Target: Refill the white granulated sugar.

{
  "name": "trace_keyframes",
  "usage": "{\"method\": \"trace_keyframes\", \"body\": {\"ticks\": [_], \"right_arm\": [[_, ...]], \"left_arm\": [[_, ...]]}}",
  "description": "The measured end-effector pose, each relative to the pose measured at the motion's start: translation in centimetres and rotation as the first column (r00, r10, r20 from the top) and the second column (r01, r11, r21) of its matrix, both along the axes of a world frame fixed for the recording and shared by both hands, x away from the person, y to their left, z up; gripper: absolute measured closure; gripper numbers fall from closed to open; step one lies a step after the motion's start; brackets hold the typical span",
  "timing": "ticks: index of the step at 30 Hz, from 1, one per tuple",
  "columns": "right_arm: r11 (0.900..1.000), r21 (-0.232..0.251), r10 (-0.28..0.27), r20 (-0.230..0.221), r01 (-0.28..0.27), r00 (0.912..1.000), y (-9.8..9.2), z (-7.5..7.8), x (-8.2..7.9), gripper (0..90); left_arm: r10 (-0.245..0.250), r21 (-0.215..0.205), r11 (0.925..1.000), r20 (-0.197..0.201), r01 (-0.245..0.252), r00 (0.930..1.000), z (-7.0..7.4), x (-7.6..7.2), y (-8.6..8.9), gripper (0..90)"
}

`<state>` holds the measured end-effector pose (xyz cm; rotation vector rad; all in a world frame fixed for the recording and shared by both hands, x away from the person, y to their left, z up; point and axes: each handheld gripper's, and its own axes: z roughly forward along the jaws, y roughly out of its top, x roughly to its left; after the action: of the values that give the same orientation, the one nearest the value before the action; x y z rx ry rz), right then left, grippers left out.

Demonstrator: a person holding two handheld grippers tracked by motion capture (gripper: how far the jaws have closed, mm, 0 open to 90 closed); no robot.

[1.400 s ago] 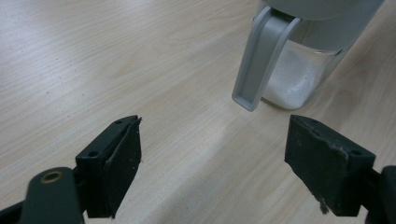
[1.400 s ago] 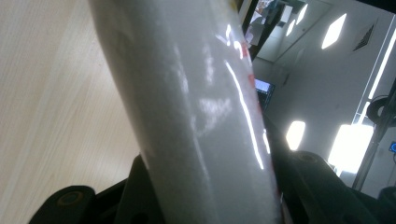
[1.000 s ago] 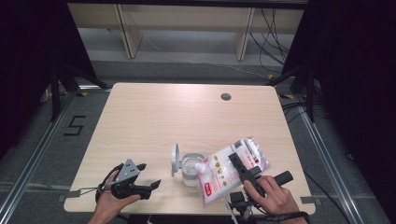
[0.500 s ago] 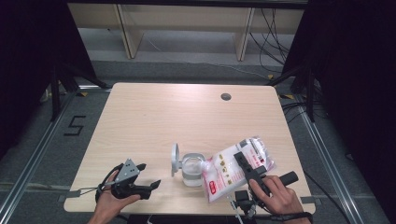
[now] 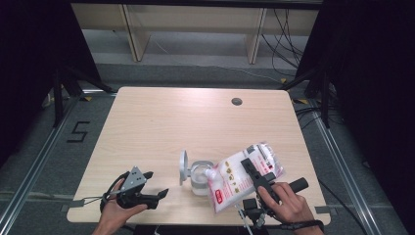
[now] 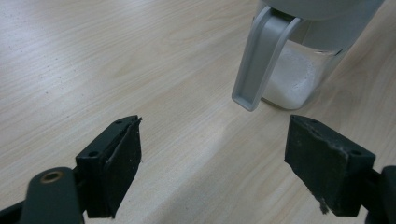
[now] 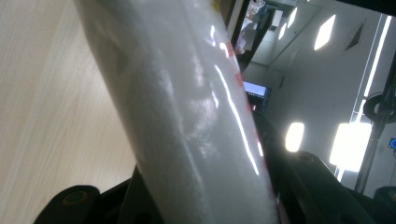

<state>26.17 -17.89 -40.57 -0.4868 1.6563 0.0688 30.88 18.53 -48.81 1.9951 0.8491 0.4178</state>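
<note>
Pale woodgrain table [image 5: 147, 132], right tool [image 5: 252, 169] clamping glossy plastic bag [image 5: 235, 178], left tool [image 6: 212, 158] wide open, empty.

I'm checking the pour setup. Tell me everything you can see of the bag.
The bag is a glossy plastic pouch, white with red and pink print, holding white powder or grains. The right gripper clamps it across the middle and holds it tilted, its white spout end down-left over the open jar, near the table's front edge. In the right gripper view it looks translucent, with glare streaks.

Table evenly lit, surroundings dark — glare streaks the blurred bag [image 7: 187, 116] up close
</note>
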Motion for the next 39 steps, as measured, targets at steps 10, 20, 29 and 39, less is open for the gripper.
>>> {"method": "trace_keyframes", "body": {"ticks": [10,20,29,39], "right_arm": [[0.999,0.001,-0.032,-0.002,0.032,0.9995,-1.0,-0.1,-0.1,66.5],[1.0,-0.021,0.009,0.005,-0.009,0.9999,-0.2,0.0,-0.6,66.7],[1.0,-0.012,-0.01,0.001,0.01,1.0,-0.1,0.2,0.0,67.1],[1.0,-0.018,-0.016,0.011,0.017,0.9998,-0.8,0.3,-0.6,67.4]], "left_arm": [[0.003,-0.004,1.0,-0.001,-0.003,1.0,0.0,0.0,0.0,18.3],[-0.001,-0.003,1.0,0.001,0.001,1.0,0.0,0.0,0.0,18.3],[-0.002,-0.001,1.0,0.0,0.002,1.0,0.0,0.0,0.0,18.3],[-0.001,-0.002,1.0,0.001,0.001,1.0,0.0,0.0,0.0,18.3]]}}
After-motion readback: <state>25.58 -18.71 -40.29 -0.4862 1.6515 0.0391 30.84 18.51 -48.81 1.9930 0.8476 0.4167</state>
